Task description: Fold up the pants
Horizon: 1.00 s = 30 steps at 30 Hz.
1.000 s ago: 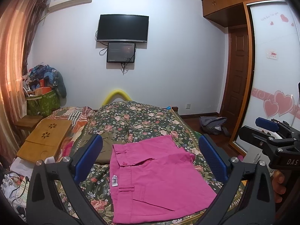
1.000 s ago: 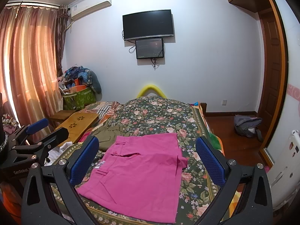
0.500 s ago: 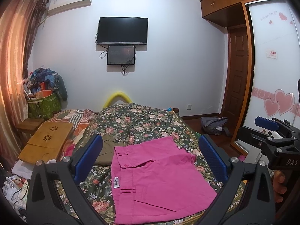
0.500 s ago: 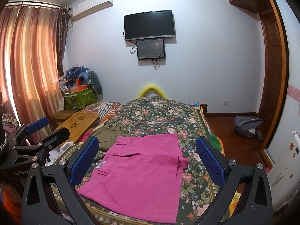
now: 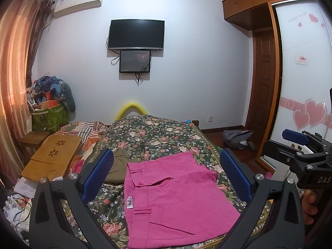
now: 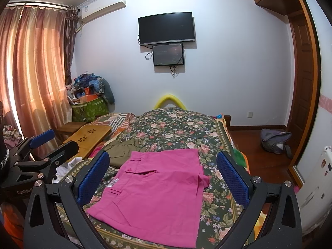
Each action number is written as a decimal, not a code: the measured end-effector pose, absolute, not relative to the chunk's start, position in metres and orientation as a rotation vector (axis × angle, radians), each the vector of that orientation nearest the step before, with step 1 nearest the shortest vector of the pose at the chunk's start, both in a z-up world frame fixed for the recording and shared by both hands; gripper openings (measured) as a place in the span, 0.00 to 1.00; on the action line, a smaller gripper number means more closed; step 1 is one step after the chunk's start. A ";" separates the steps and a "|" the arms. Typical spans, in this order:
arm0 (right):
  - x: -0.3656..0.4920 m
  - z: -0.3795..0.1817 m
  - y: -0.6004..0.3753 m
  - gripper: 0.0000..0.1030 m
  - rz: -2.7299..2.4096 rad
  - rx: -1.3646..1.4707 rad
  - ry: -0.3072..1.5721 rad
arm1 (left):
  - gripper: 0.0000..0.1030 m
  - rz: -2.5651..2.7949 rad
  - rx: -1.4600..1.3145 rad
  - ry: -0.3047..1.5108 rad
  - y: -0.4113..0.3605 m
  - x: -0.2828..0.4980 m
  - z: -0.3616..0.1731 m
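Note:
Pink pants (image 5: pixel 174 199) lie folded flat on the floral bedspread (image 5: pixel 157 132), waistband to the left; they also show in the right wrist view (image 6: pixel 157 191). My left gripper (image 5: pixel 166 176) is open and empty, held above and in front of the pants. My right gripper (image 6: pixel 164 174) is open and empty, also above the pants. The right gripper shows at the right edge of the left wrist view (image 5: pixel 300 153); the left gripper shows at the left edge of the right wrist view (image 6: pixel 41 149).
Olive-brown folded clothing (image 5: pixel 118 170) lies left of the pink pants. A wooden lap table (image 5: pixel 51 157) sits at the bed's left. A grey bag (image 5: pixel 238 139) lies on the floor by the door. A basket of clothes (image 6: pixel 89 103) stands near the curtain.
Both views have drifted slightly; the pants sit a little lower and nearer in frame. Both grippers stay open and the pants have not moved.

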State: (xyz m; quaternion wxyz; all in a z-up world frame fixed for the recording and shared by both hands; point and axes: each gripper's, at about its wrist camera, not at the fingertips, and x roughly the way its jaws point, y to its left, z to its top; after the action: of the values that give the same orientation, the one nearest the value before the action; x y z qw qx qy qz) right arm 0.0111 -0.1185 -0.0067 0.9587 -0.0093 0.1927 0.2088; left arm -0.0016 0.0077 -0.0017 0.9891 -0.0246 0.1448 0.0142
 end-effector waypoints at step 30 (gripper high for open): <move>0.027 -0.017 -0.118 1.00 0.410 -0.021 0.409 | 1.00 0.056 -0.021 0.308 0.011 0.021 -0.007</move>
State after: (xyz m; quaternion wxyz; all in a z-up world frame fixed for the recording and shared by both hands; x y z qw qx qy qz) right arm 0.0270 -0.1182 -0.0172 0.9583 -0.0103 0.2017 0.2023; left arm 0.0214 0.0113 -0.0070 0.9877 -0.0106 0.1535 0.0280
